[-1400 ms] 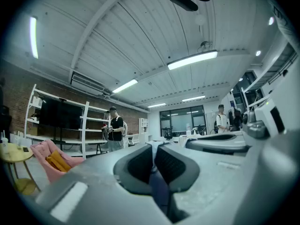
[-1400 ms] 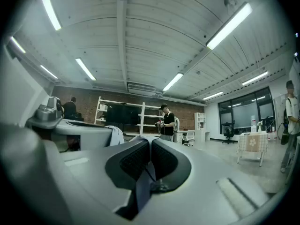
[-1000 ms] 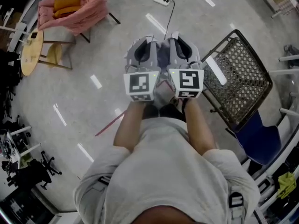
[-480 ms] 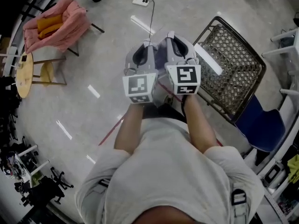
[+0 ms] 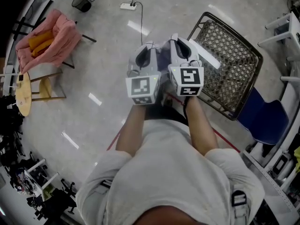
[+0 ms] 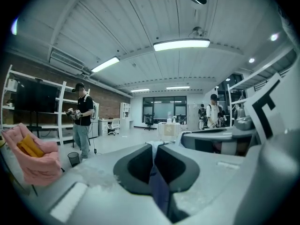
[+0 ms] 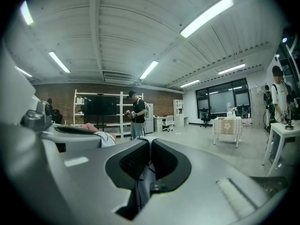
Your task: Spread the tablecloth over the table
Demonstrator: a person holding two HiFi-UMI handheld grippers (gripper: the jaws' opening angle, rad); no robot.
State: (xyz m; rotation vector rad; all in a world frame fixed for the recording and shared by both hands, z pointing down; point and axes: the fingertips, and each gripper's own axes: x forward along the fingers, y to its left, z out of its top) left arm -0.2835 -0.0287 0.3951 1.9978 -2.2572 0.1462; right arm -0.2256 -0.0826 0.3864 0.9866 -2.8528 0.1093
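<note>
- Polished grey floor (image 5: 98,64) fills the head view, with ceiling-light streaks reflected on it.
- The person wearing the camera: pale shirt (image 5: 164,172), both forearms held forward and close together.
- Black-framed wire-mesh basket (image 5: 234,64) on the floor, just right of the right hand.
- Pink armchair (image 5: 49,46) far left, with orange cushions (image 5: 40,40) on its seat.
- Blue chair (image 5: 263,121) at the right, just beside the basket's near corner.
- Round wooden desk (image 5: 22,95) at the left edge, near the armchair.
- Second person (image 6: 82,121) in a dark shirt and cap stands across the room by the shelving.
- Cloth-draped desk (image 7: 228,125) stands well apart, far across the room.
- Left tongs (image 6: 154,143) clenched on the tablecloth (image 6: 157,188). A pale hem shows at the tips and bluish fabric runs back between the jaws.
- Right tongs (image 7: 147,138) likewise clamped on the same cloth, with a white fold at the tips.
- Both tongs sit side by side, nearly touching, marker cubes toward the camera. The tablecloth is bunched between them, off any desk.
- Black waste bin (image 5: 82,3) stands near the armchair.
- White power strip (image 5: 127,5) lies on the floor, its cable trailing.
</note>
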